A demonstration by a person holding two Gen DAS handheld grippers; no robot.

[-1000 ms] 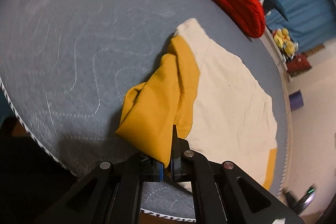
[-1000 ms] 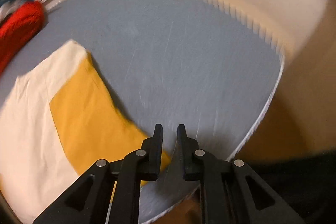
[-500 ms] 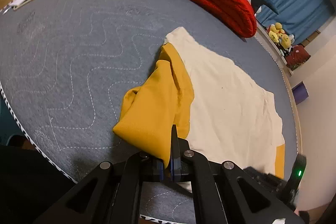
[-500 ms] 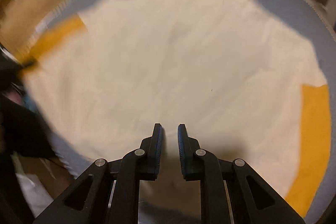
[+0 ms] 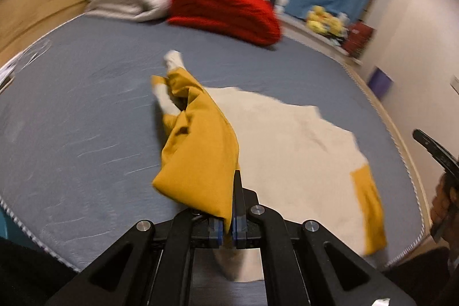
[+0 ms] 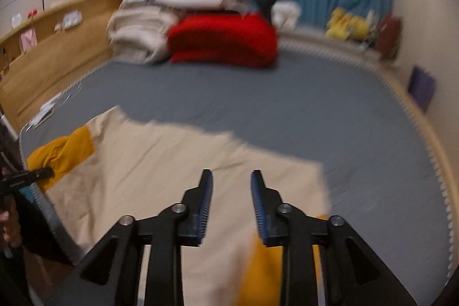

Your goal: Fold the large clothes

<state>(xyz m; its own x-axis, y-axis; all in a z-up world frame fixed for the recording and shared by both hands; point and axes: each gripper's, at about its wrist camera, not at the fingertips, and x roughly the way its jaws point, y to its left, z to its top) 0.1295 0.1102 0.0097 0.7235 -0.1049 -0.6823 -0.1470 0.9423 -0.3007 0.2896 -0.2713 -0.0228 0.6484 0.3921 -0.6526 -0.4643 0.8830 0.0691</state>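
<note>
One garment (image 5: 287,145) | long axis across mattress (image 5: 86,111) | left gripper (image 5: 226,220) pinching mustard sleeve (image 5: 200,151)

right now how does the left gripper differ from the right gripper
The left gripper is shut on the shirt's yellow sleeve, lifting it bunched off the grey mattress; the right gripper holds nothing. The left jaws are pinched together, while the right jaws stand apart, having just been opening, above the cream shirt body. Both are black two-finger grippers with blue pads, angled down over the same shirt.
</note>
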